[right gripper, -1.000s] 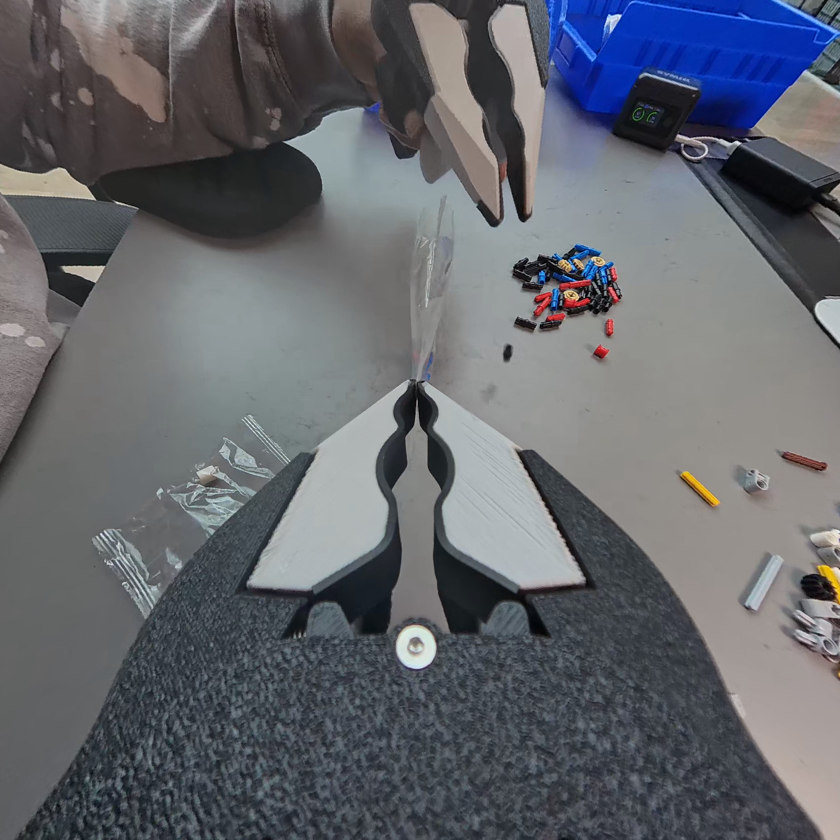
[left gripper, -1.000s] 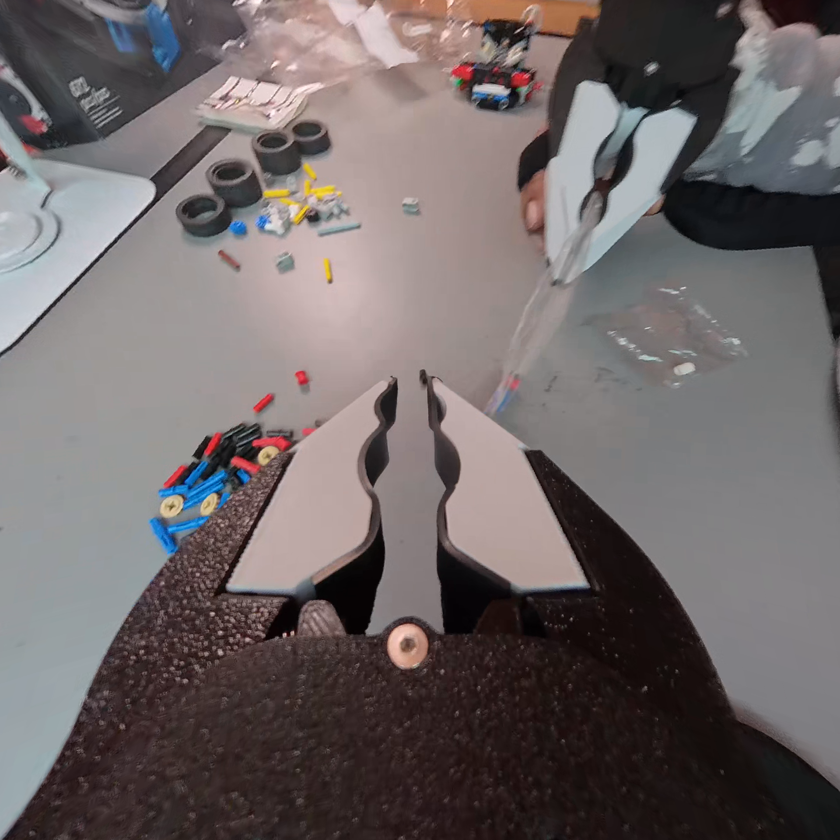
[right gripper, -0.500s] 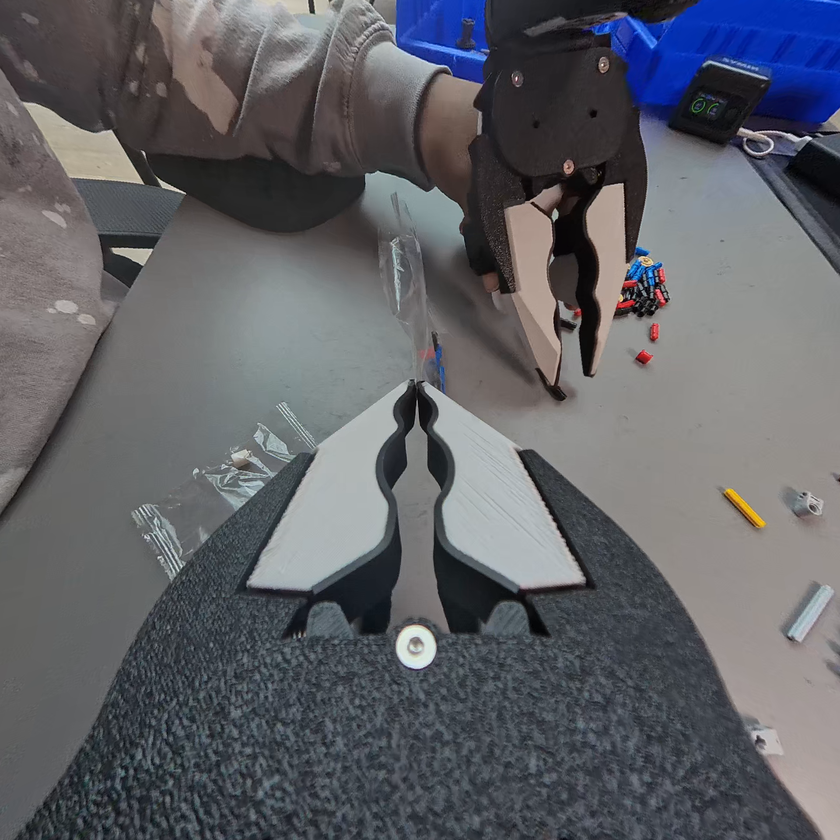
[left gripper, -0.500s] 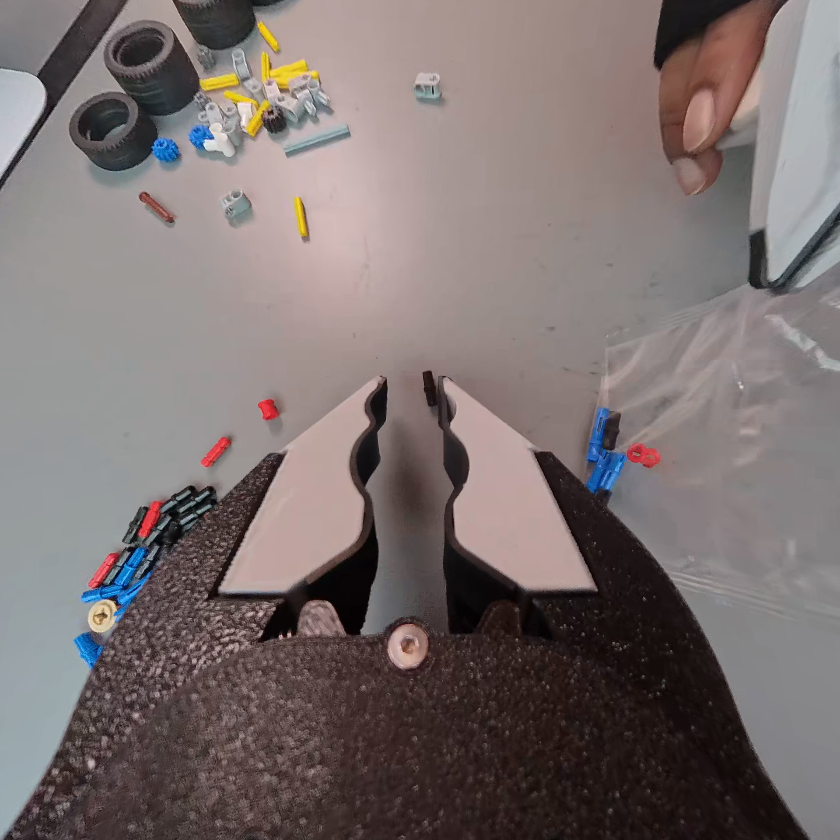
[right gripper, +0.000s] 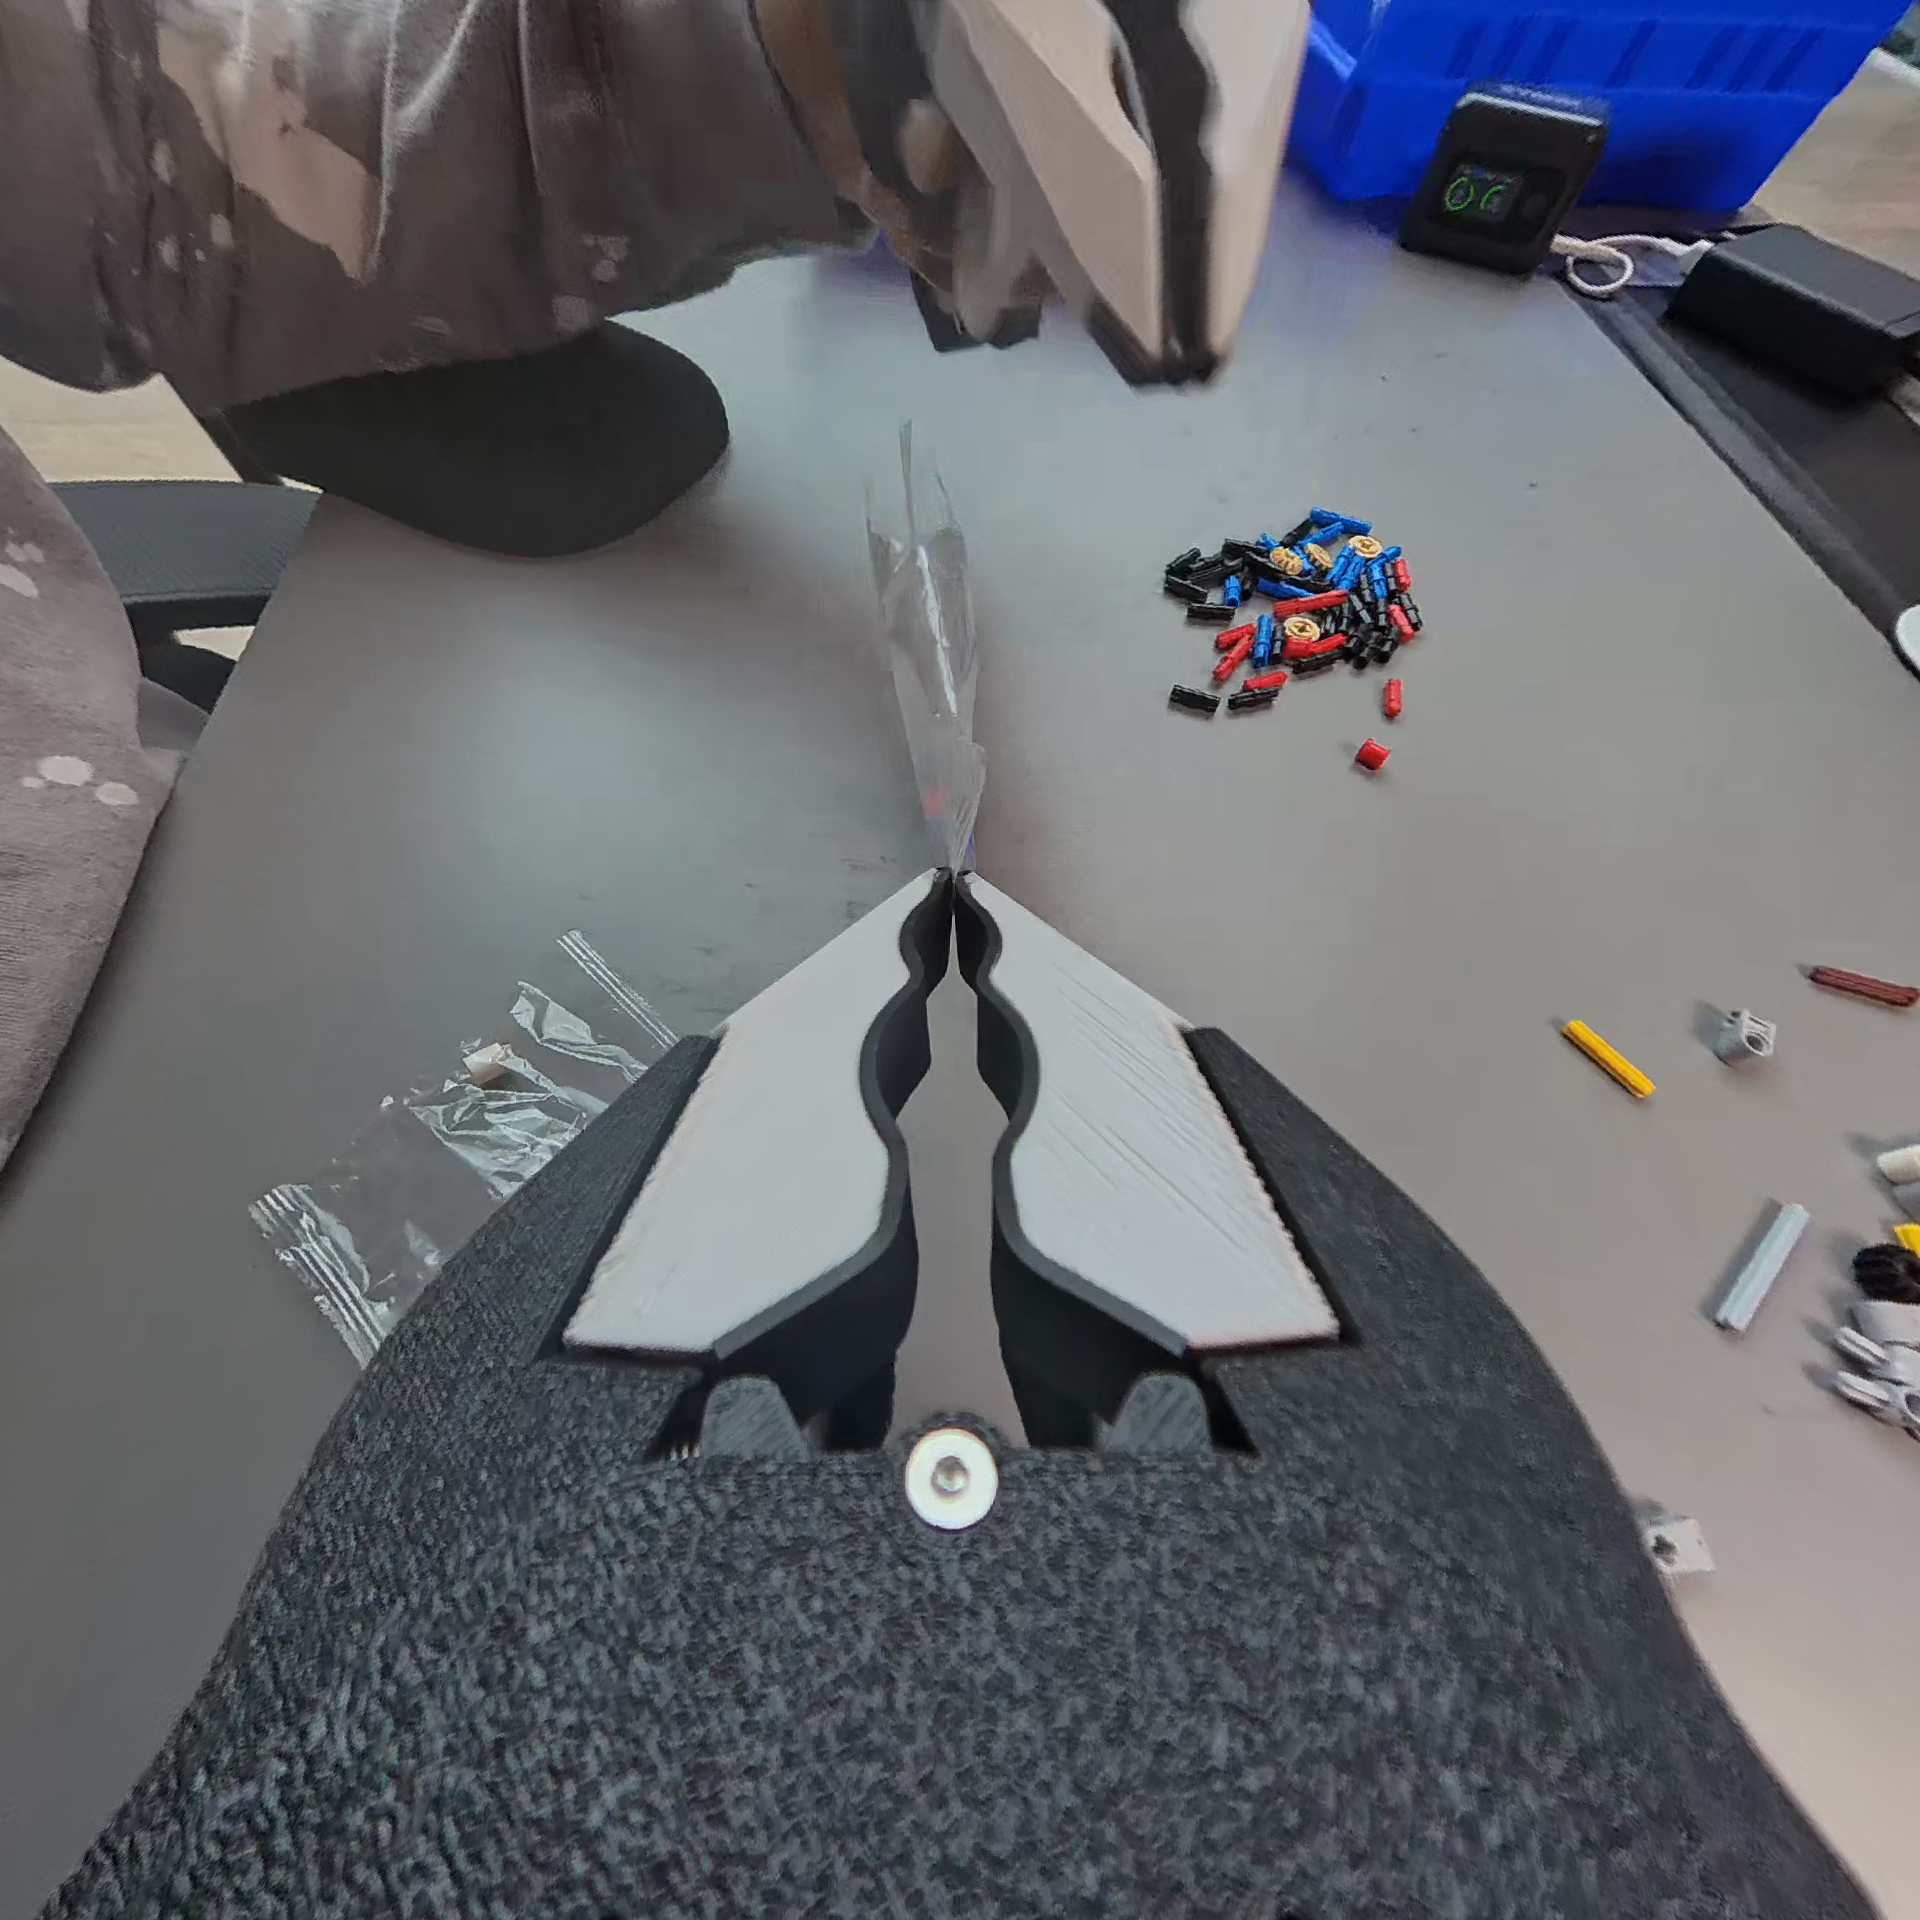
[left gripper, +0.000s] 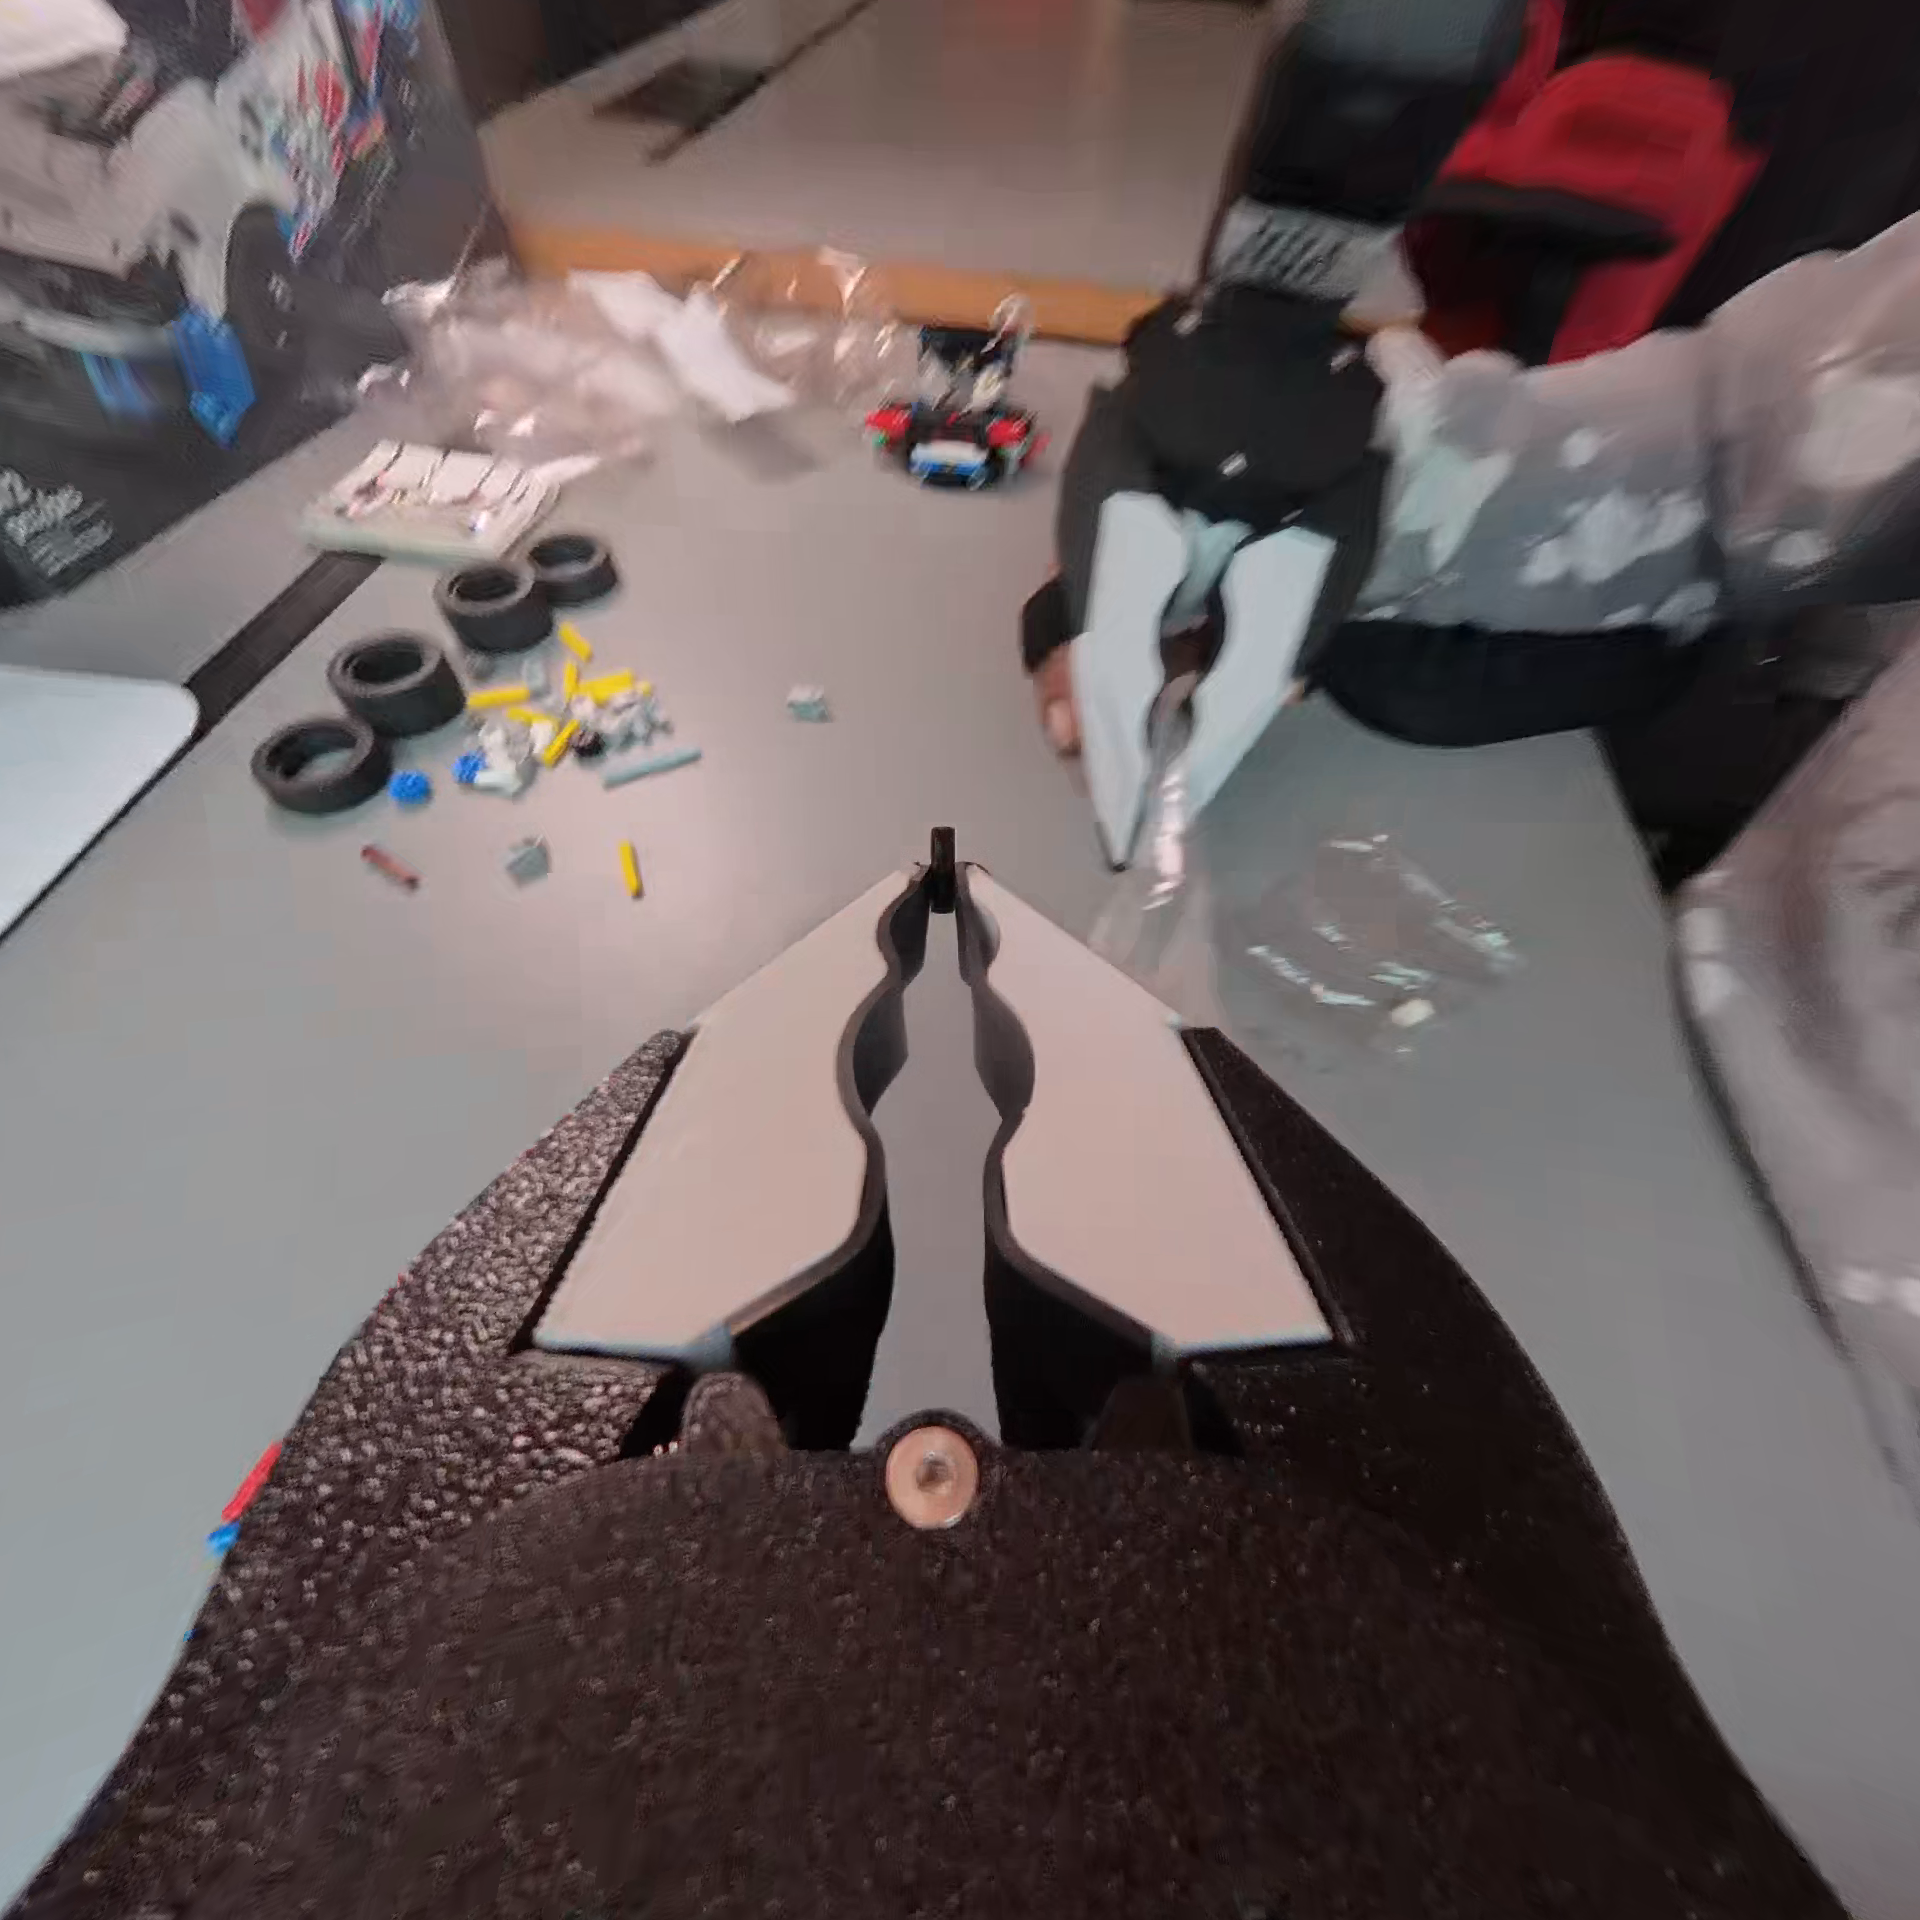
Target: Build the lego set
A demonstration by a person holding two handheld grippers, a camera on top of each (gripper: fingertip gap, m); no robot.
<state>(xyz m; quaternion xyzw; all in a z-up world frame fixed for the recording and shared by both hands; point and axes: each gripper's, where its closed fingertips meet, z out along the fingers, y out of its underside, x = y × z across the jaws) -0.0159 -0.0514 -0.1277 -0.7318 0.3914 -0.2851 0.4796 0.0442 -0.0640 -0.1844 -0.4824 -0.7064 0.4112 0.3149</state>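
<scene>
Left gripper (left gripper: 941, 883) pinching black pin (left gripper: 941, 854), seemingly upright at tips

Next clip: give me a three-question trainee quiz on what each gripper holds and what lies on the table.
1. True or false: the left gripper is shut on a small black pin.
2. What does the right gripper pinch? A) a tyre B) a clear plastic bag C) a yellow axle
3. Fill in: the left wrist view shows ___ black tyres on the grey table.

Key: 1 true; 2 B; 3 four.
</scene>
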